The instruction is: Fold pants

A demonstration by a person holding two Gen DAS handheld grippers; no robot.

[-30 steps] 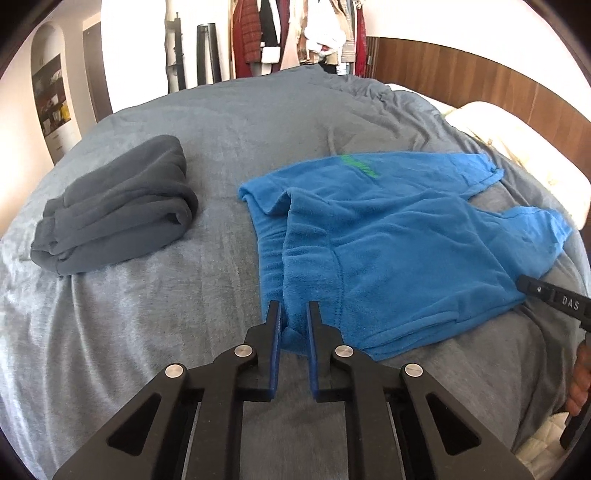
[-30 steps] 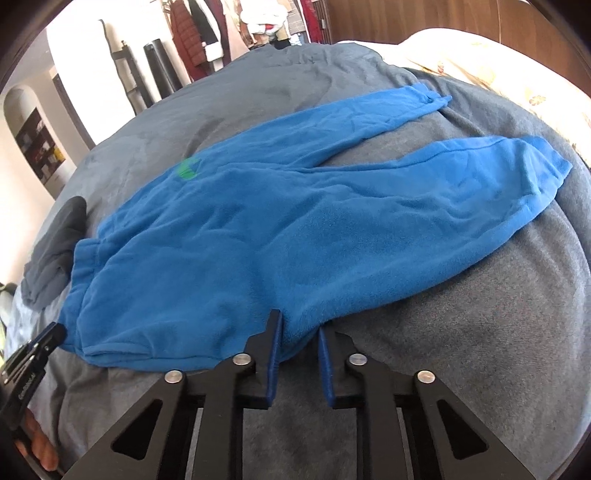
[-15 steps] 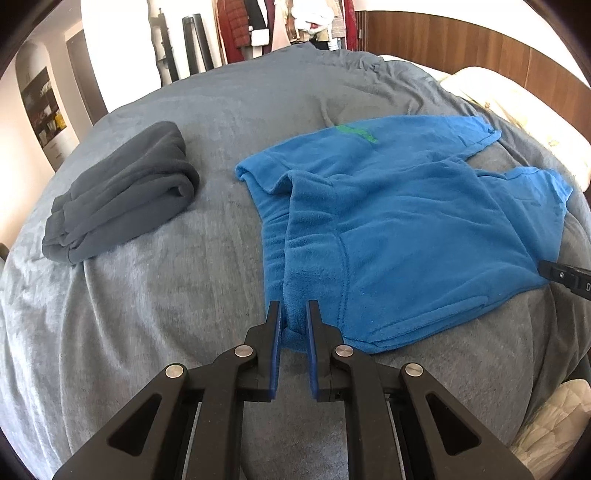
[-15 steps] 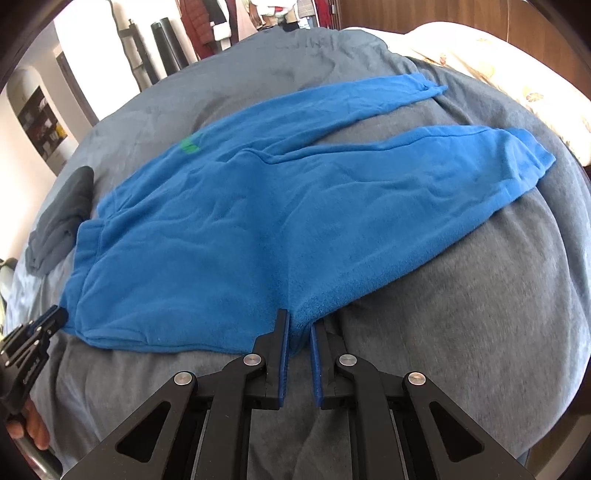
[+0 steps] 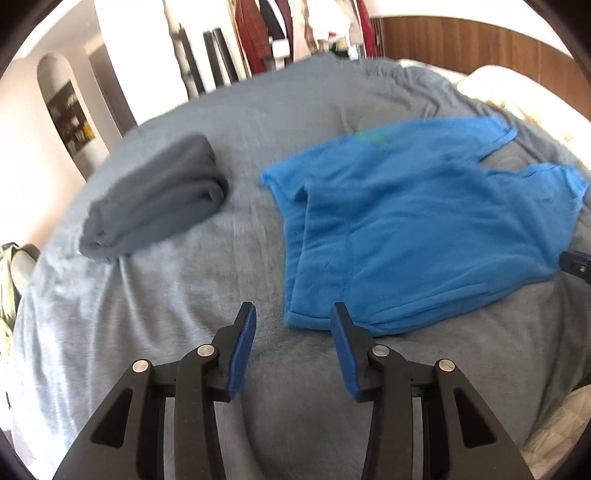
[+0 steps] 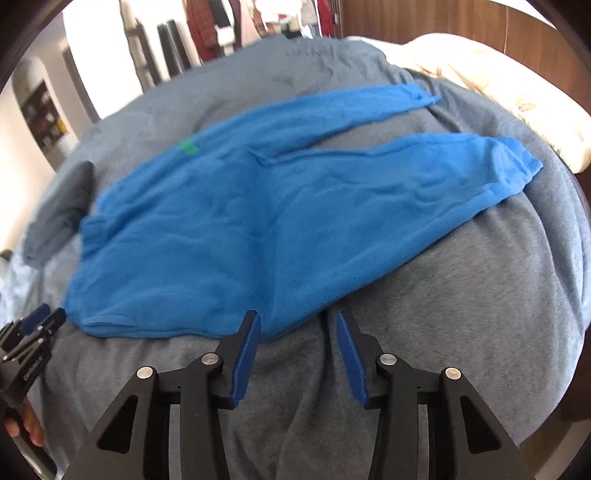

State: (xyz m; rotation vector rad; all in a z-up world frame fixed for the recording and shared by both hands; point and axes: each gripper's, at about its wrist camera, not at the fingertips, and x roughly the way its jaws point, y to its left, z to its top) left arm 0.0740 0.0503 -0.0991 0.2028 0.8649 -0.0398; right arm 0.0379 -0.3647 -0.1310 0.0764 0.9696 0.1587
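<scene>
The blue fleece pants (image 5: 413, 236) lie spread flat on the grey bed cover, waist to the left and both legs (image 6: 424, 177) running right. My left gripper (image 5: 293, 319) hovers at the pants' near waist corner with its jaws opening; the corner shows between the blue pads, which do not press on it. My right gripper (image 6: 295, 325) stands at the near edge of the lower leg, jaws also opening, with the hem just between the tips and free. The left gripper (image 6: 42, 319) also shows low at the left of the right wrist view.
A folded dark grey garment (image 5: 159, 199) rests on the bed left of the pants. A cream pillow (image 6: 517, 85) and wooden headboard (image 5: 480, 40) lie to the right. Hanging clothes (image 5: 280, 33) stand behind the bed. A hand (image 6: 22, 424) holds the left gripper.
Both grippers were shut on the pants' near edge and now stand open, having let it go. The pants' edge has dropped flat onto the bed, and both views have drawn back a little.
</scene>
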